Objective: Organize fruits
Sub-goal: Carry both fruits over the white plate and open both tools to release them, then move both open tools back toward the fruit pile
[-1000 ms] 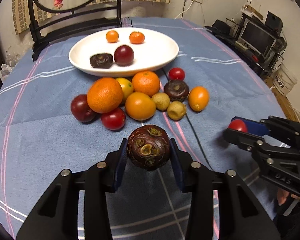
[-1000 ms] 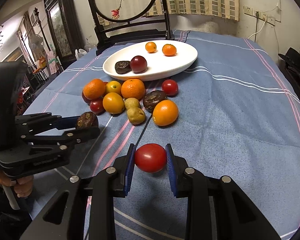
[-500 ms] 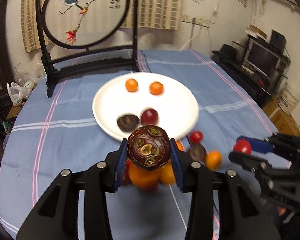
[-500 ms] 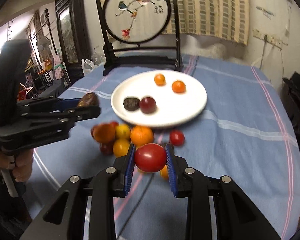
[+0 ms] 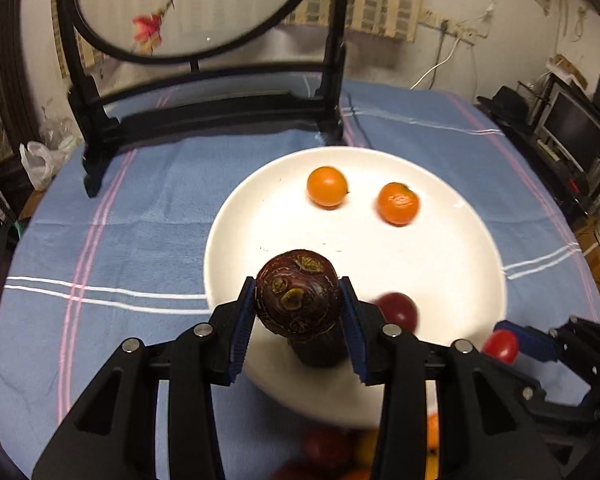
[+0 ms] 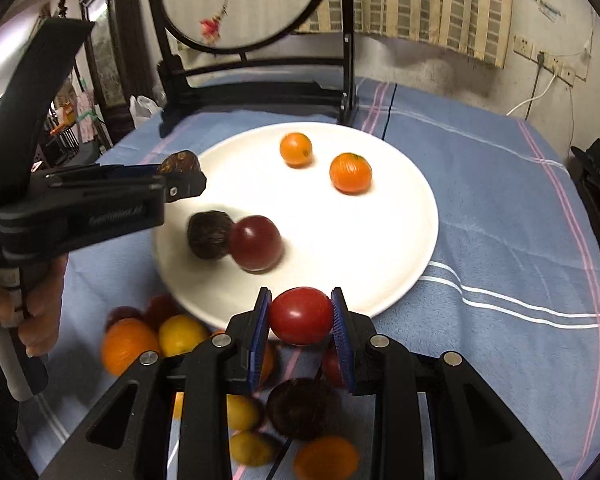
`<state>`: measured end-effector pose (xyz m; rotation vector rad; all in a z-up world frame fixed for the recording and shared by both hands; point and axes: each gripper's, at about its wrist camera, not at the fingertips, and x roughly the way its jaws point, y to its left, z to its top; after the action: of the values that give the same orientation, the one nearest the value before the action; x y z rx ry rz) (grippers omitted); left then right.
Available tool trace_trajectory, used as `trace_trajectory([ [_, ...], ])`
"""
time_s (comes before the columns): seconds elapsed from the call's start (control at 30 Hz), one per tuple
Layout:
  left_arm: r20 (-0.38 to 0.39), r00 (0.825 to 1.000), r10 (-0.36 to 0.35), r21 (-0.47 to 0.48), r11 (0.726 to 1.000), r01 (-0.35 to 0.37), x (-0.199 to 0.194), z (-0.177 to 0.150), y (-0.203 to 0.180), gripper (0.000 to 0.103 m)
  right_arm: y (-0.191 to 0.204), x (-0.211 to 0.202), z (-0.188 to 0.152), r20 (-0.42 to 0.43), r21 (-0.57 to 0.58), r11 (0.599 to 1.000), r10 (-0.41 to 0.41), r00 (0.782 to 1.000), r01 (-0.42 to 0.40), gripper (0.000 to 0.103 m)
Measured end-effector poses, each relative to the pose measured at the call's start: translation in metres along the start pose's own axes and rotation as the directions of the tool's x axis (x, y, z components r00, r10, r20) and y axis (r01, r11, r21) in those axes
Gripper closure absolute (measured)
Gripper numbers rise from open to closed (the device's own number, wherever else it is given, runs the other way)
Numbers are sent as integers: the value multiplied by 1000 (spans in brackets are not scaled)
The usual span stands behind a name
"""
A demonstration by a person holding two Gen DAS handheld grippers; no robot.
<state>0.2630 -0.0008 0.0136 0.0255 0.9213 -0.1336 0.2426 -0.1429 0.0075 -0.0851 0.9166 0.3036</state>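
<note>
My left gripper (image 5: 298, 304) is shut on a dark purple wrinkled fruit (image 5: 298, 294) and holds it above the near left part of the white plate (image 5: 452, 264). The same fruit shows in the right wrist view (image 6: 180, 162). My right gripper (image 6: 300, 316) is shut on a red tomato (image 6: 301, 315) just over the plate's near rim (image 6: 400, 292). On the plate lie two small oranges (image 6: 296, 149) (image 6: 350, 173), a dark red plum (image 6: 256, 243) and a dark wrinkled fruit (image 6: 210, 234).
A pile of loose fruit lies on the blue cloth before the plate: oranges (image 6: 128, 344), a yellow one (image 6: 182, 334), a dark fruit (image 6: 302, 408). A black stand with a round embroidered screen (image 5: 204, 104) stands behind the plate.
Both grippers have moved forward from over the fruit pile to the plate, each still holding its fruit. The plate now fills the middle of both views.
</note>
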Motion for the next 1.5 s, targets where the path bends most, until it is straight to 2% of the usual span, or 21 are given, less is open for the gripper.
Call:
trace_trajectory([
  [0.07,-20,1000,7,10,1000,-7,11,2,-2,60,-3,6,0,11,14,1000,2,1000,-2,68],
  [0.1,-23,1000,11,11,1000,-10,15,4,-3,51,-5,7,0,23,23,1000,-1,1000,0,55],
  [0.13,-17,1000,18,8,1000,-18,16,4,-3,47,-6,7,-1,31,27,1000,-4,1000,3,50],
  [0.17,-6,1000,22,5,1000,-22,16,4,-3,40,-6,8,-2,38,29,1000,-5,999,4,50],
  [0.27,7,1000,23,2,1000,-23,12,1,-3,36,-9,4,-4,52,32,999,6,999,-7,50],
  [0.4,34,999,21,-6,1000,-21,-3,-10,0,19,-14,-5,-10,58,60,998,18,998,-21,41],
  [0.47,51,998,24,-11,1000,-23,-14,-19,1,14,-14,-8,-15,54,67,998,19,998,-23,41],
  [0.7,33,999,-15,-57,998,17,-38,-55,9,13,-19,-26,-37,69,102,995,12,998,-19,33],
  [0.87,47,999,13,-45,999,-11,-54,-72,9,10,-24,-34,-59,71,147,989,18,997,-28,29],
  [1.03,64,998,11,-69,998,-7,-68,-97,14,10,-22,-48,-81,88,133,991,-41,995,29,29],
  [1.13,99,993,64,-87,995,-55,-73,-116,22,9,-19,-61,-93,96,112,993,-39,995,28,29],
  [1.27,58,998,27,-128,992,-19,-68,-128,36,9,-13,-63,-105,63,69,996,-59,996,55,29],
  [1.4,133,990,44,-89,995,-32,-76,-130,32,9,-7,-58,-114,28,51,996,-80,996,78,30],
  [1.5,131,991,8,-96,995,5,-77,-131,34,9,-4,-50,-114,3,36,994,-107,994,107,31],
])
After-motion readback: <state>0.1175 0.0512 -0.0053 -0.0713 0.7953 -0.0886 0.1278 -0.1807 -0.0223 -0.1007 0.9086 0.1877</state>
